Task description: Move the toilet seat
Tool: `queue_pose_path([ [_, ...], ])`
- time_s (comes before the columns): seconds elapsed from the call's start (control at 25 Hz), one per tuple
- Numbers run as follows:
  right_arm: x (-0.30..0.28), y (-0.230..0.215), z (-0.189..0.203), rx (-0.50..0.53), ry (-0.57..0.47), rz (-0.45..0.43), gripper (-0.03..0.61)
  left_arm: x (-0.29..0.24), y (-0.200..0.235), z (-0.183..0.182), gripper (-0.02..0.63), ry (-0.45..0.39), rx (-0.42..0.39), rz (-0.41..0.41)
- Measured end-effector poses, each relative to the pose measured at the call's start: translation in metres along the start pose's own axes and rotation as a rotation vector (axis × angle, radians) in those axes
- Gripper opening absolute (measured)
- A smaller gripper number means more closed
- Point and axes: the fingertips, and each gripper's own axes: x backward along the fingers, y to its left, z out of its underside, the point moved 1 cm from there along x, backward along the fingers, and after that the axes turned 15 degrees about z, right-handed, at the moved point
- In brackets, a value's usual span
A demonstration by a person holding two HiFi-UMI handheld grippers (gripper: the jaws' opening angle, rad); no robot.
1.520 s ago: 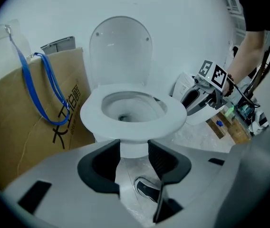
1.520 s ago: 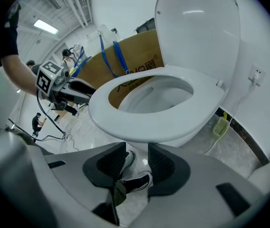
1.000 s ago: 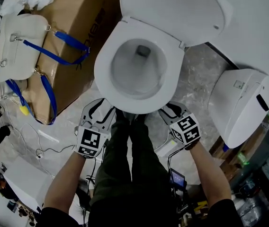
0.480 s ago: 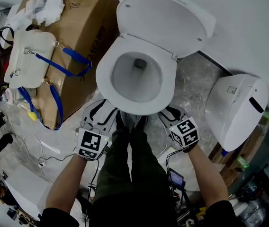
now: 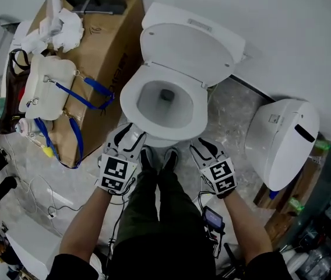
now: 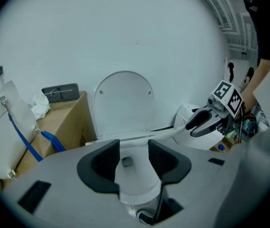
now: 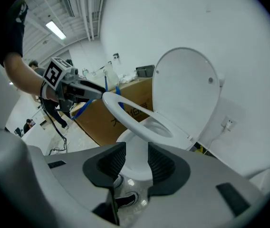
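Observation:
The white toilet (image 5: 154,136) stands against the wall with its lid (image 5: 186,51) upright. Its seat ring (image 7: 139,120) is tilted up off the bowl, hinged at the back. In the right gripper view my left gripper (image 7: 85,90) reaches the ring's front edge. In the left gripper view the ring shows edge-on (image 6: 144,136), running across to my right gripper (image 6: 197,122). From above, the left gripper (image 5: 129,136) sits at the front-left rim and the right gripper (image 5: 203,146) at the front-right. Both pairs of jaws stand apart, left (image 6: 134,153) and right (image 7: 136,158), with nothing pinched between the pads.
A cardboard box (image 5: 104,45) stands to the toilet's left with a white bag with blue straps (image 5: 46,89) on it. A white plastic unit (image 5: 282,139) sits on the floor to the right. My legs and shoes (image 5: 159,159) are at the bowl's front; cables (image 5: 31,197) trail on the floor.
Both grippers have risen at the bowl's front, and the seat's front edge has come up with them. The head view has pulled back, showing more wall and floor.

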Motion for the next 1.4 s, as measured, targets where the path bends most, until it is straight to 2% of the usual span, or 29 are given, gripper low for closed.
queue_pose_path([
  [0.44,0.046,0.003,-0.090,0.029,-0.170,0.110,0.162,-0.001,0.009,-0.057,0.193,-0.038,-0.004,-0.015],
  [0.56,0.050,0.009,-0.110,0.059,-0.205,0.121,0.160,-0.002,0.011,-0.067,0.193,-0.046,0.025,-0.009],
  [0.68,0.048,0.015,-0.126,0.113,-0.228,0.136,0.160,-0.003,0.013,-0.078,0.193,-0.045,0.012,-0.017],
  [0.88,0.037,0.007,-0.141,0.136,-0.222,0.210,0.150,-0.008,0.019,-0.099,0.193,-0.057,-0.010,-0.025],
  [1.04,0.028,-0.006,-0.150,0.136,-0.205,0.283,0.144,-0.010,0.023,-0.111,0.193,-0.068,0.016,-0.011],
  [1.16,0.023,-0.017,-0.156,0.175,-0.187,0.340,0.122,-0.012,0.024,-0.117,0.193,-0.067,0.024,-0.008],
  [1.4,0.022,-0.028,-0.166,0.188,-0.172,0.367,0.107,-0.015,0.028,-0.131,0.193,-0.073,0.014,-0.013],
])
